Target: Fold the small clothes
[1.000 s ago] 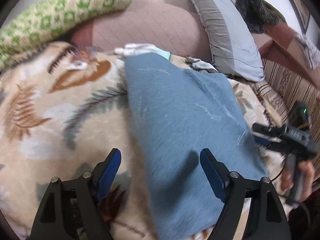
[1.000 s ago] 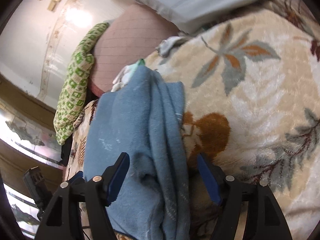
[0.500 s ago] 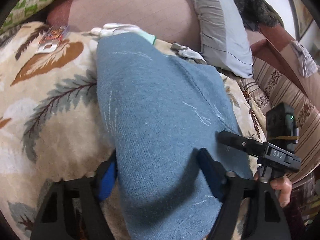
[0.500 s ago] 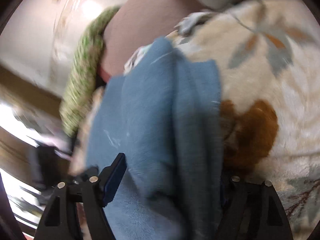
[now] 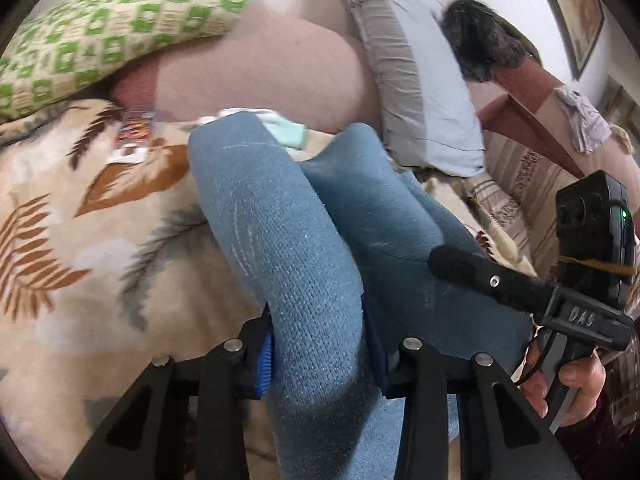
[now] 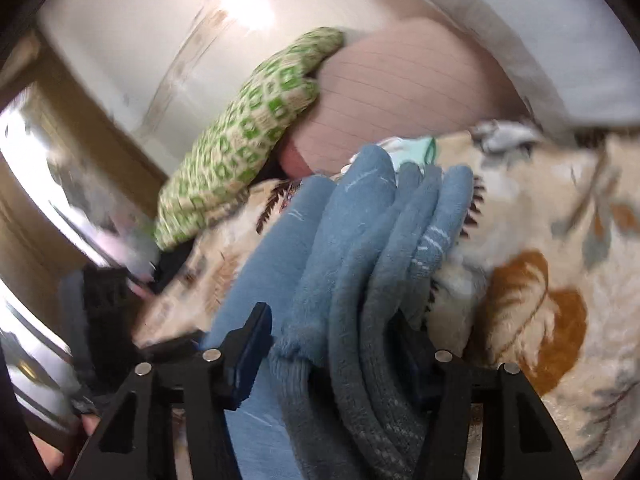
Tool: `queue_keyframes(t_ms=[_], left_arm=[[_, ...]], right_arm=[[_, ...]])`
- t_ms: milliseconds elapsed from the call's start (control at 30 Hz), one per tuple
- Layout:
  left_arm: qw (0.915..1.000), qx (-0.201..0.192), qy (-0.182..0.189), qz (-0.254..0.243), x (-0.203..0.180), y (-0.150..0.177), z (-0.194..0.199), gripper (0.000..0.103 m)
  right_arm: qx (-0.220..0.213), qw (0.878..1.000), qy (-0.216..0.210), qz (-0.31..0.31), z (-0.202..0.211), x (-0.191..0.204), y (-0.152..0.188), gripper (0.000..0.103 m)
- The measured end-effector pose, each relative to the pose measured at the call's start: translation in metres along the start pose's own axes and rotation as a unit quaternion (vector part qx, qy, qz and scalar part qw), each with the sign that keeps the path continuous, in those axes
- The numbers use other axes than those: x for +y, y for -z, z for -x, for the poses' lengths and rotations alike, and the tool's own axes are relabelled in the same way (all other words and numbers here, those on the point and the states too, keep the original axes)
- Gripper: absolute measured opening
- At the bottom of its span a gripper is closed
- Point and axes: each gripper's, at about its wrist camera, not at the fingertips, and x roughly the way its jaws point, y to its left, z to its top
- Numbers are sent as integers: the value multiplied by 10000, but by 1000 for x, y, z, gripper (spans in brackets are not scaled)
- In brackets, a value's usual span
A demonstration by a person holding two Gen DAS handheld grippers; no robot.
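Step in hand: both grippers are taking hold of the near edge of the blue knit garment (image 5: 280,216), starting a fold; a judgement from how the cloth is bunching.
Left gripper (image 5: 320,354): jaws are closing, a thick ridge of the blue cloth is running between them, pads pressing its sides.
Right gripper (image 6: 336,356): jaws are closing around several stacked folds of the same cloth; the right pad is hidden, the left pad (image 6: 250,354) is standing just clear, so not yet clamped.
Garment place: lying on the leaf-print blanket (image 5: 80,240), stretching from the jaws toward 12 o'clock in both views.
Next move, judged: finishing both grips, then carrying the near edge toward 12 o'clock to meet the far edge.
Edges: far hem is ending by a pale sock (image 5: 284,130) and the pink pillow (image 5: 260,72) at 12 o'clock.
Open room: bare blanket at 9 o'clock in the left view; the other gripper's handle and hand (image 5: 568,380) crowding 4 o'clock.
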Motion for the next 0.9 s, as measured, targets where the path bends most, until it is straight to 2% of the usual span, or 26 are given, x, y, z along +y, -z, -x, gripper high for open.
queue_keyframes(t_ms=[67, 133, 200, 233, 333, 400, 433, 467, 533, 567, 633, 800, 900], left_arm=[[9998, 8, -167, 81, 11, 8, 3, 40], [9993, 147, -276, 210, 21, 17, -3, 40], [9988, 132, -334, 346, 31, 26, -4, 43], [9985, 105, -348, 418, 35, 28, -4, 47], [9974, 233, -450, 506, 39, 28, -10, 65], [9977, 219, -430, 468, 36, 28, -16, 65], [9979, 165, -473, 400, 34, 29, -17, 64], [9980, 107, -514, 354, 32, 28, -16, 54], [9984, 6, -501, 277, 30, 26, -10, 42], [9987, -82, -430, 252, 29, 23, -4, 40], [9985, -221, -452, 218, 30, 20, 7, 38], [9956, -666, -658, 81, 37, 15, 54, 38], [9940, -739, -803, 116, 50, 21, 68, 38]], right_arm=[[238, 9995, 172, 75, -11, 5, 6, 61], [629, 9976, 288, -77, -28, -5, 16, 61], [899, 9937, 594, -318, -40, -22, 24, 63], [965, 9928, 536, -466, -43, -31, 25, 64], [1157, 9869, -95, -1117, -48, -57, 30, 70], [1448, 9802, -241, -1326, -64, -64, 38, 72], [1445, 9795, -274, -1374, -68, -65, 42, 71], [1386, 9796, -364, -1409, -70, -65, 44, 71], [1274, 9810, -486, -1382, -68, -59, 40, 58], [1192, 9843, -453, -1222, -64, -52, 37, 55], [980, 9912, -440, -770, -55, -29, 31, 50], [619, 9963, -569, -167, -50, 23, 22, 49], [508, 9947, -861, -242, -55, 32, 21, 49]])
